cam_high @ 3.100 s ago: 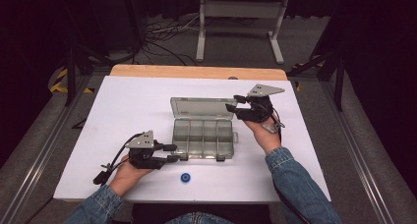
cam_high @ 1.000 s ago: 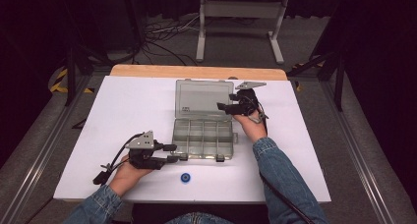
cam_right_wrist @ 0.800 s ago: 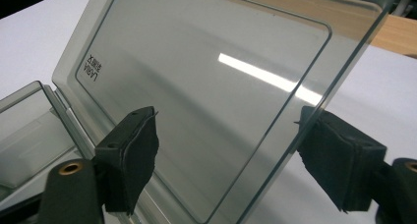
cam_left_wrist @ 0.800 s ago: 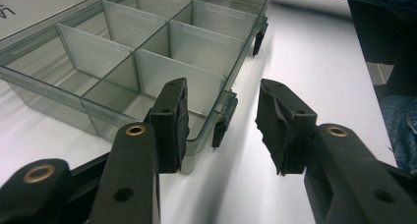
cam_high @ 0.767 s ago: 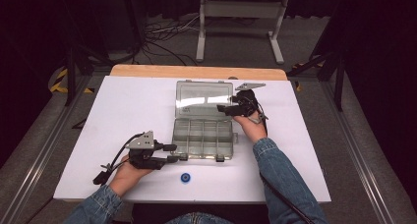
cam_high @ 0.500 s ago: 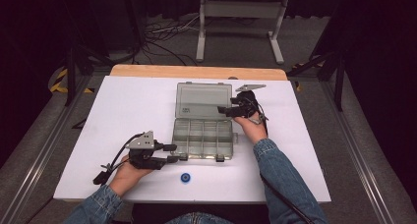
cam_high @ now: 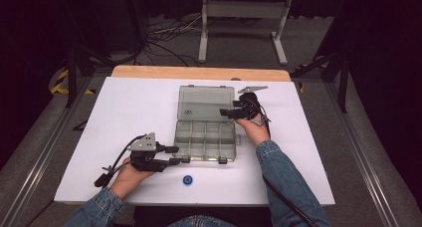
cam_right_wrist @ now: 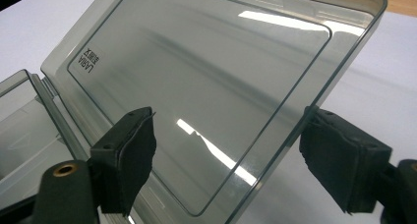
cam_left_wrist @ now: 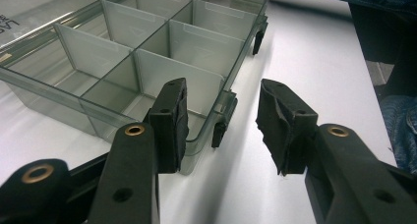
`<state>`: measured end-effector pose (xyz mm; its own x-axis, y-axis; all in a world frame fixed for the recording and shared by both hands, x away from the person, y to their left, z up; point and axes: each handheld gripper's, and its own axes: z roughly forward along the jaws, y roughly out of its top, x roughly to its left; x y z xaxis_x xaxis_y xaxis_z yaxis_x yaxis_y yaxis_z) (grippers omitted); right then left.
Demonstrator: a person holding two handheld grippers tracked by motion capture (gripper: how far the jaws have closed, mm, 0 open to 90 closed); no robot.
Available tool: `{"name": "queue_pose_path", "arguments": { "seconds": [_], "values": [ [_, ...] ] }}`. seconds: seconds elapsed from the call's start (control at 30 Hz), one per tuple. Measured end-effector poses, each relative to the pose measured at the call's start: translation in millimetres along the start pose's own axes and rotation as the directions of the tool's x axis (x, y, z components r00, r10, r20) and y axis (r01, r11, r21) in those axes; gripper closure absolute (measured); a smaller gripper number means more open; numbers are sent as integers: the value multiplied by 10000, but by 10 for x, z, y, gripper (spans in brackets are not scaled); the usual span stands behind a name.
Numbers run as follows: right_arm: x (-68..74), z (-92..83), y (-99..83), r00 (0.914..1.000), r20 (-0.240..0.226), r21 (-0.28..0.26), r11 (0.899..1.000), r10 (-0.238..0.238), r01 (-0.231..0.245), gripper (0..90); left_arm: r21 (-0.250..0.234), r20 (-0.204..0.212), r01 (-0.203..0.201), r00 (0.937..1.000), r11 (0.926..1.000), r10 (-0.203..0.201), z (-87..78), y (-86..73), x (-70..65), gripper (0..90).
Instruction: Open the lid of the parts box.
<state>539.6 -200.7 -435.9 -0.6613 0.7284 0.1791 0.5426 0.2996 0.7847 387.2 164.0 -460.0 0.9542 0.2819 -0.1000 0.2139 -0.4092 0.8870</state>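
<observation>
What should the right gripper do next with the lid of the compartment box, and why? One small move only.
Probably ease the right gripper back off the lid. Its jaws have just been opening and stand wide on either side of the lid's edge, pads clear of the plastic. The lid leans back fully open, and the left gripper straddles the front corner of the compartment box, so the opening looks done.

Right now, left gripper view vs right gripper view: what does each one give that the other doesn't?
Left gripper view: the box's divided compartments, its front latch between the left gripper's parted jaws, one pad at the front wall, and a denim sleeve.

Right gripper view: the raised clear lid with its label sticker, its side edge between the right gripper's wide jaws, which have just been opening.

Both: the same clear organizer box on the white table.
</observation>
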Motion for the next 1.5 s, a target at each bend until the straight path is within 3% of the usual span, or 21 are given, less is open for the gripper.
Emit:
{"name": "queue_pose_path", "arguments": {
  "seconds": [0.8,1.17,1.33,1.5],
  "values": [
    [-71,79,-94,9989,-346,588,9979,303,-282,201,-13,18,-58,10000,10000,58,0,0,4,549],
    [-130,2,-116,9991,-219,708,9969,369,-353,200,-261,-23,325,9995,9991,-326,-47,3,10,513],
    [-130,-130,-102,9999,89,480,9988,132,-136,200,-480,-217,356,9991,9982,-367,-139,8,35,502],
    [-45,-338,-27,9979,351,-12,9985,-548,549,199,-512,-629,408,9970,9979,-440,-231,20,56,463]
  ]
}}
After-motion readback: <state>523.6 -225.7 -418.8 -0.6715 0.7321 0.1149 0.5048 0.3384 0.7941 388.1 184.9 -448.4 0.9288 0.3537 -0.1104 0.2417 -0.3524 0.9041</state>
